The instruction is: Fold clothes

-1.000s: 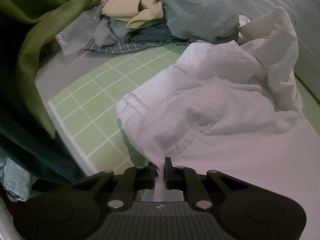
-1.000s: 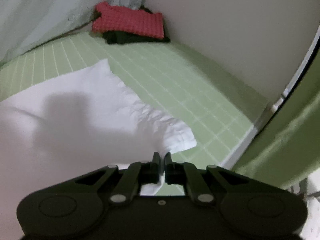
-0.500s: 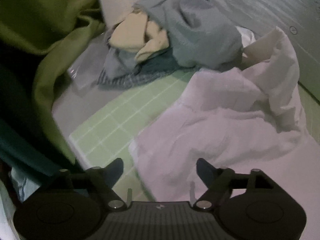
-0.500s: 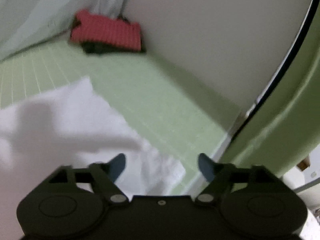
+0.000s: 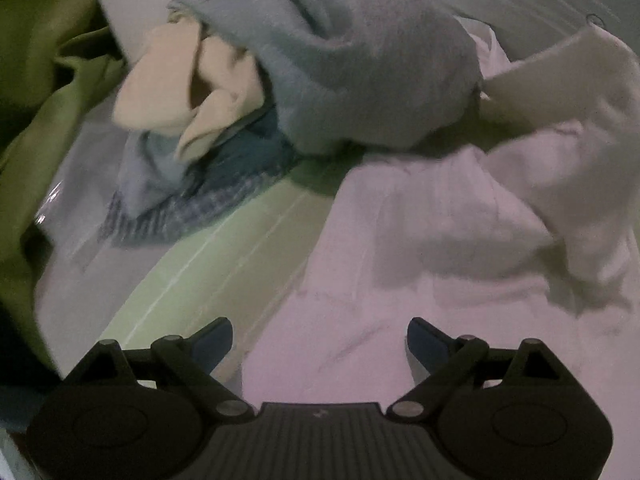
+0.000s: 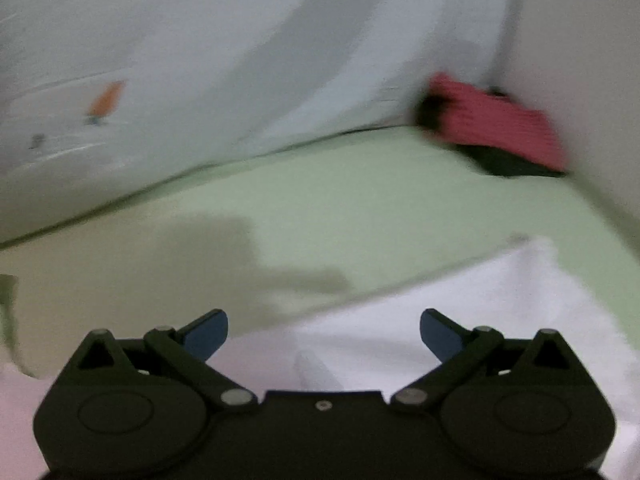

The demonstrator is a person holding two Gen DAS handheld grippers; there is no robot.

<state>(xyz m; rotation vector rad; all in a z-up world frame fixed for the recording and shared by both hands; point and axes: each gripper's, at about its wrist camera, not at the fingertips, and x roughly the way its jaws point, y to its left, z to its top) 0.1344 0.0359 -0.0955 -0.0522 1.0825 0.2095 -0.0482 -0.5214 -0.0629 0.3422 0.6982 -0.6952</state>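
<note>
A white garment lies crumpled on the green checked mat; its far part is bunched up. My left gripper is open and empty, low over the garment's near edge. In the right wrist view the same white garment lies below my right gripper, which is open and empty. Both views are blurred.
A pile of unfolded clothes, grey-blue, beige and checked blue, sits behind the garment. A green curtain hangs at the left. A folded red and black stack lies in the far corner by the wall. A pale sheet hangs behind the mat.
Both grippers were shut on the white garment's edge a second ago, then opened and let it go. The left gripper moved toward the clothes pile; the right one swung left.
</note>
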